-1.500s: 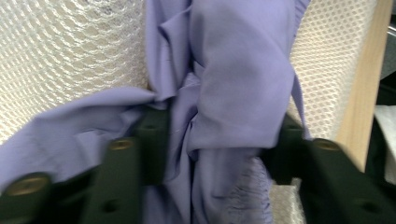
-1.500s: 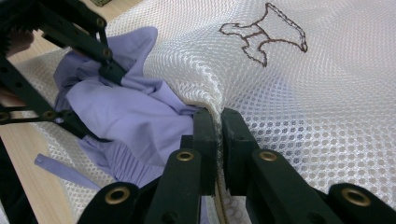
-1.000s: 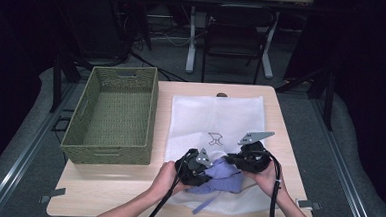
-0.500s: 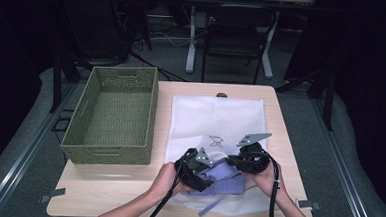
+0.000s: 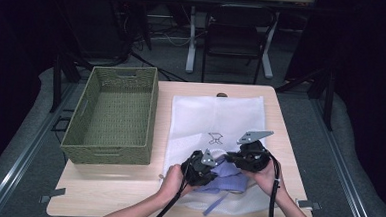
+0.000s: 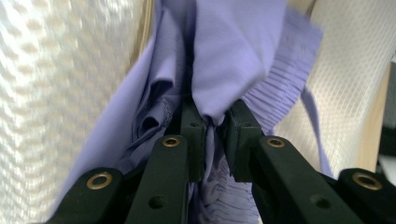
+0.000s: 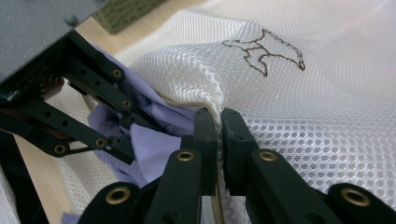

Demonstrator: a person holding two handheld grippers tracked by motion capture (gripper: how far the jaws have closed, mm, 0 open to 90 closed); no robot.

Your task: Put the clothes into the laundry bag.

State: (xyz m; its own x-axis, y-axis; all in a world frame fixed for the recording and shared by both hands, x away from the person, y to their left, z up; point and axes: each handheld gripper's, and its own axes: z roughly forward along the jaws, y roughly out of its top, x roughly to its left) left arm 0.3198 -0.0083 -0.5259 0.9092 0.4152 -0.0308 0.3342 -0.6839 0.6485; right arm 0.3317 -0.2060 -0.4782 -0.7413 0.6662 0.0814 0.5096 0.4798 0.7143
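Two hand-held grippers work a purple garment at the mouth of a white mesh bag.

The left hand-held gripper [image 5: 209, 165] has just been closing its jaws and now pinches a bunched fold of the purple garment [image 6: 224, 56]. The right hand-held gripper [image 5: 234, 158], just beside it, is clamped on the raised edge of the white mesh bag [image 7: 327, 107]. The garment lies between the two grippers, partly under that lifted mesh, with a strap trailing toward the bench's [image 5: 127, 185] near edge. The bag stretches away from the grippers across the bench, its dark printed emblem [image 5: 215, 138] just beyond them. A green woven basket [image 5: 111, 115] stands well apart on the left gripper's side.
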